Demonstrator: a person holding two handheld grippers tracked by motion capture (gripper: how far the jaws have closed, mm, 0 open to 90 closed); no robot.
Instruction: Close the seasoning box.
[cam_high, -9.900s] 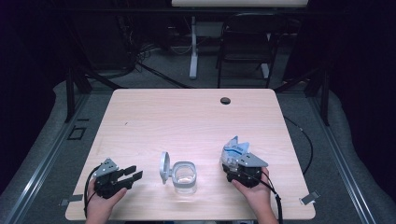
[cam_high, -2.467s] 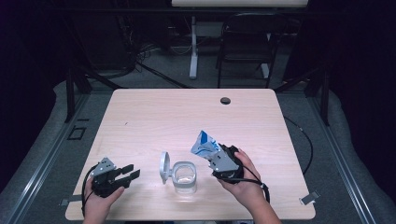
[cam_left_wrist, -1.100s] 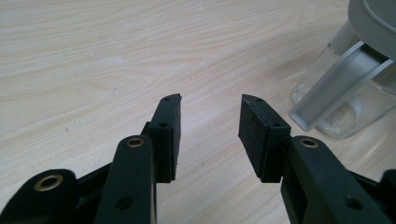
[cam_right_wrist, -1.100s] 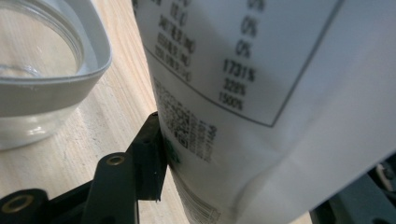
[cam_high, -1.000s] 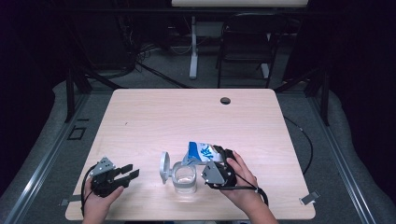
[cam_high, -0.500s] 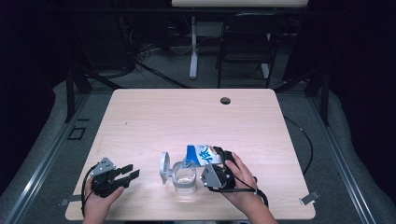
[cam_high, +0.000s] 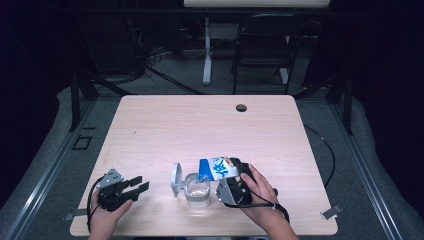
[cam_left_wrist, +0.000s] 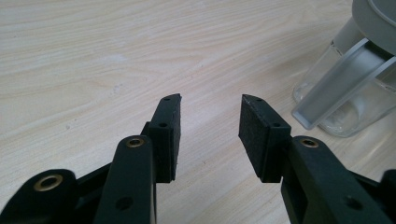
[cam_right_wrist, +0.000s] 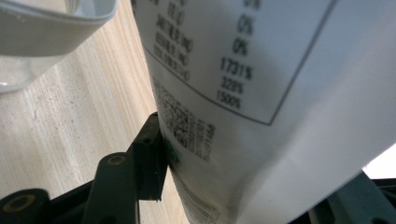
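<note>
The right gripper (cam_high: 231, 176), clamped on the blue-and-white pouch (cam_high: 217, 168), has tipped it over the clear glass jar (cam_high: 197, 189); pouring looks underway. Left gripper (cam_high: 131, 186) rests open-jawed.

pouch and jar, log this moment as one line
right gripper: shut on pouch, tipped over jar | left gripper: open, empty, on table | jar lid: open

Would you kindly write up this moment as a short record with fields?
Surface: wooden table
Right tongs: shut on the blue-and-white pouch, tipped sideways over the jar
Jar: clear glass jar, its hinged lid open
Left tongs: open, holding nothing, resting beside the jar
Table's far edge: small dark round thing
</note>
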